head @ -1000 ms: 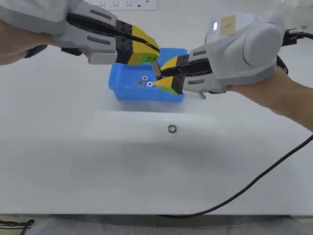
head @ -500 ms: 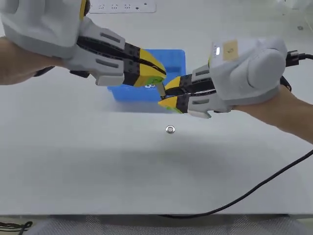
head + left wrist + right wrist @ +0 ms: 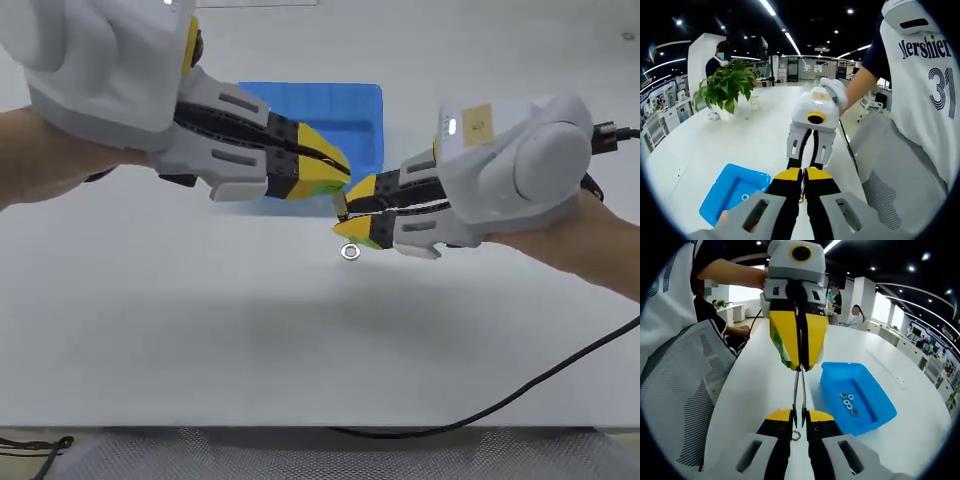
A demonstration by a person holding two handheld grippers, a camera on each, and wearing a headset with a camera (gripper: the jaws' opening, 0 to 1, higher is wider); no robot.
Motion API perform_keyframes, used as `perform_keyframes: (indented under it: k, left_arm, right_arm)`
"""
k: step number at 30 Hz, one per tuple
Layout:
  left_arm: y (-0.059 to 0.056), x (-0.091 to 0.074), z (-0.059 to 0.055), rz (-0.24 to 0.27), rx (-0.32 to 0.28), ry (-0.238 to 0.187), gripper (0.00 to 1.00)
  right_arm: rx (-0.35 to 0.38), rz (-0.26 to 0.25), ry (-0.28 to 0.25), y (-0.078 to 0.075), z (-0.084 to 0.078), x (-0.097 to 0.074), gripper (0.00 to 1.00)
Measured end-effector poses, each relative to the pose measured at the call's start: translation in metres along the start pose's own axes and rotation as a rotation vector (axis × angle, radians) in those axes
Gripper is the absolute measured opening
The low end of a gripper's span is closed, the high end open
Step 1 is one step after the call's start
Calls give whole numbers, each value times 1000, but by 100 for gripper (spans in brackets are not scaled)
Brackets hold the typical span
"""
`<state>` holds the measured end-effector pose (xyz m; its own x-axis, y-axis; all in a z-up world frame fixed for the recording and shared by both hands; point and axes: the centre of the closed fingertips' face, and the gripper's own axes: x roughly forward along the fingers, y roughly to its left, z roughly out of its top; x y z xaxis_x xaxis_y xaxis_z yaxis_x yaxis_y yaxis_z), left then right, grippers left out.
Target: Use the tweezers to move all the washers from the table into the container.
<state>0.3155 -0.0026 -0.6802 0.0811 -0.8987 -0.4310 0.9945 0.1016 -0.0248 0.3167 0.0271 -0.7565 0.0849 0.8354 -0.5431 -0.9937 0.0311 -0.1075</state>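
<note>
The white worktop carried a blue container toward its far edge. The left gripper had its jaws clamped on the back end of the tweezers. The right gripper had its jaws nearly together, squeezing the legs. One washer lay mid-worktop at the tips, and several more washers lay inside the container.

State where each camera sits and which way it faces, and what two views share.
Head view: on the headset, looking down at the table, washer and blue container; both forearms show, holding the left gripper and right gripper.
Left gripper view: on the left gripper, facing the right gripper; the person's jersey shows.
Right gripper view: on the right gripper, facing the left gripper and the tweezers; an arm shows.
Shared: both gripper views show the blue container.
</note>
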Motion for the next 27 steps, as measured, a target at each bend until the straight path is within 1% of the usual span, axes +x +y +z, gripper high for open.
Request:
perform_keyframes:
  k: [6,11,20,27]
  left_arm:
    - [-4,6,-10,-3,-31,1,5]
    - [-3,10,-17,-4,-48,5,5]
    - [-2,13,-22,-8,-62,10,5]
    - [0,16,-26,-5,-62,17,5]
  right_arm:
    - [7,21,14,7,-11,5,11]
    - [21,29,21,9,-17,7,11]
    - [49,34,21,9,-25,10,12]
    - [50,34,22,8,-29,12,12]
